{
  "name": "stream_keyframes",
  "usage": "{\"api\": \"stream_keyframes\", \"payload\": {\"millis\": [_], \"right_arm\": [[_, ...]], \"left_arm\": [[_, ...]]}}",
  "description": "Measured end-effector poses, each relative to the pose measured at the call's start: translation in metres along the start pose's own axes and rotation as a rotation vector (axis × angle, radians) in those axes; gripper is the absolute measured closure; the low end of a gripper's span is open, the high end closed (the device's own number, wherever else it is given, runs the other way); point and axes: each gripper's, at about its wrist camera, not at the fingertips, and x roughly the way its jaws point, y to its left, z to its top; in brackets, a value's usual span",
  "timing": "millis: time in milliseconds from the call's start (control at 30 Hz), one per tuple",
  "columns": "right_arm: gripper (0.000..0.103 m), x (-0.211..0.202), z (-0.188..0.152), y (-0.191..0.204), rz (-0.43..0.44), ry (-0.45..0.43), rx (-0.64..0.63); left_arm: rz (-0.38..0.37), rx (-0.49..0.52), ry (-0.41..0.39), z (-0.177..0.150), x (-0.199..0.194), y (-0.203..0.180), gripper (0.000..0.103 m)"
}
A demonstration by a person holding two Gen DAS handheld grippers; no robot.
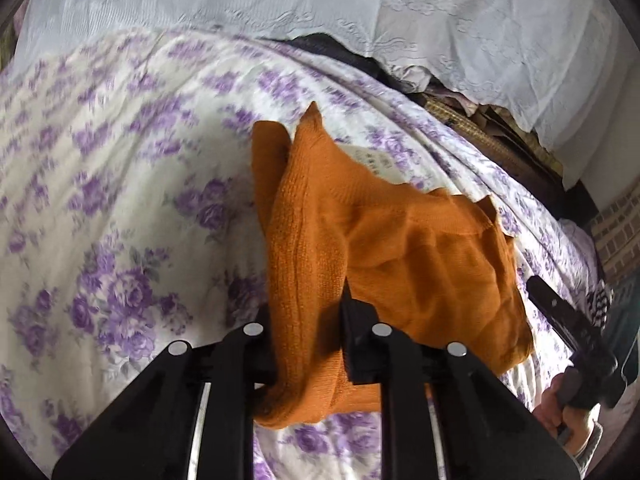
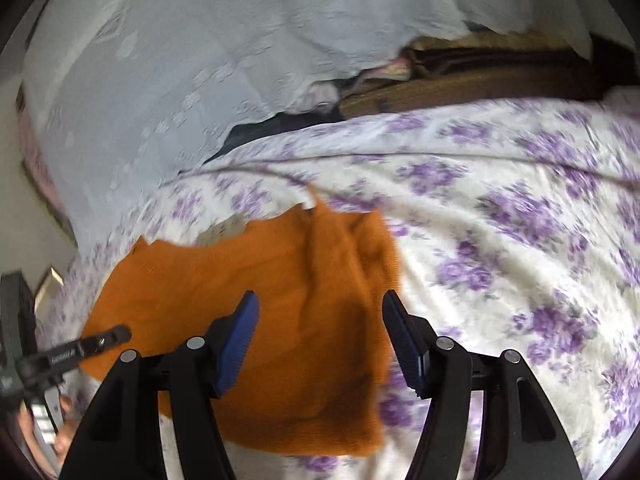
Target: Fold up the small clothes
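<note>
The left gripper (image 1: 308,340) is pinching the orange knit garment (image 1: 384,252) at lower centre to fold it over the floral bedspread (image 1: 100,200); the right gripper (image 2: 320,340) is hovering wide apart, holding nothing.

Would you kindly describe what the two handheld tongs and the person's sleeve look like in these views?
Both tongs are black plastic, with angular linkage arms joined by round silver pivot pins. The right tongs carry ribbed blue pads on their fingers; the left tongs show only black there. Printed white lettering, too blurred to read, runs along one arm. A grey knitted sleeve cuff shows at the wrist.
</note>
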Motion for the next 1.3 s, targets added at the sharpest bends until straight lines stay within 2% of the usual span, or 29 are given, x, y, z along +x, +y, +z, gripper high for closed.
{"api": "stream_keyframes", "payload": {"millis": [200,567,967,1033,1133,1233,1300], "right_arm": [[0.039,0.000,0.003,-0.017,0.037,0.013,0.088],[0.039,-0.002,0.006,-0.042,0.092,0.027,0.211],[0.039,-0.009,0.017,-0.082,0.135,0.001,0.362],[0.039,-0.009,0.017,-0.085,0.152,0.006,0.380],[0.038,-0.006,0.016,-0.088,0.269,0.057,0.435],[0.038,0.007,0.015,-0.086,0.496,0.182,0.520],[0.037,0.020,0.011,-0.080,0.589,0.297,0.550]], "left_arm": [[0.039,0.045,-0.017,0.002,-0.011,-0.026,0.086],[0.053,0.143,-0.033,0.001,-0.021,-0.092,0.087],[0.032,0.251,-0.008,-0.011,0.008,-0.183,0.087],[0.008,0.261,0.003,-0.016,0.016,-0.196,0.087],[-0.035,0.269,0.005,-0.021,0.019,-0.208,0.087],[-0.041,0.283,-0.007,-0.022,0.014,-0.214,0.087],[-0.051,0.275,-0.020,-0.019,0.007,-0.210,0.087]]}}
